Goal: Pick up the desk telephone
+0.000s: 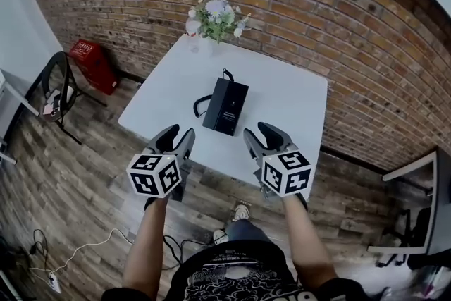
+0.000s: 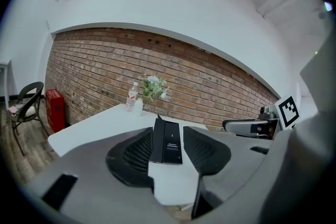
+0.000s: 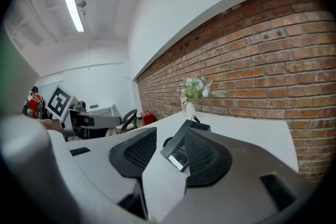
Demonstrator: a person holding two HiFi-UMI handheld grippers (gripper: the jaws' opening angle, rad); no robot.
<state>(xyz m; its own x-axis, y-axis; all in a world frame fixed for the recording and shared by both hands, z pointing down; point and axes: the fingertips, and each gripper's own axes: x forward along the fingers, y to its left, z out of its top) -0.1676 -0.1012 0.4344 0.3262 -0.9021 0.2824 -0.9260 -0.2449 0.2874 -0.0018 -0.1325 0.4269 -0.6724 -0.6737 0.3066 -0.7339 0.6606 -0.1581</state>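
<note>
The black desk telephone (image 1: pixel 225 106) lies in the middle of the white table (image 1: pixel 289 91), its coiled cord curling off its left side. Both grippers hover at the table's near edge, short of the phone. My left gripper (image 1: pixel 178 136) is at the phone's near left and my right gripper (image 1: pixel 262 134) at its near right. Each stands open with nothing between its fingers. In the left gripper view the phone (image 2: pixel 167 141) shows beyond the gap between the jaws; in the right gripper view the phone (image 3: pixel 179 148) shows likewise, partly hidden by the right finger.
A vase of flowers (image 1: pixel 217 16) and a water bottle (image 1: pixel 192 28) stand at the table's far left corner, against the brick wall. A red basket (image 1: pixel 91 63) and a black chair (image 1: pixel 56 88) sit on the wood floor to the left.
</note>
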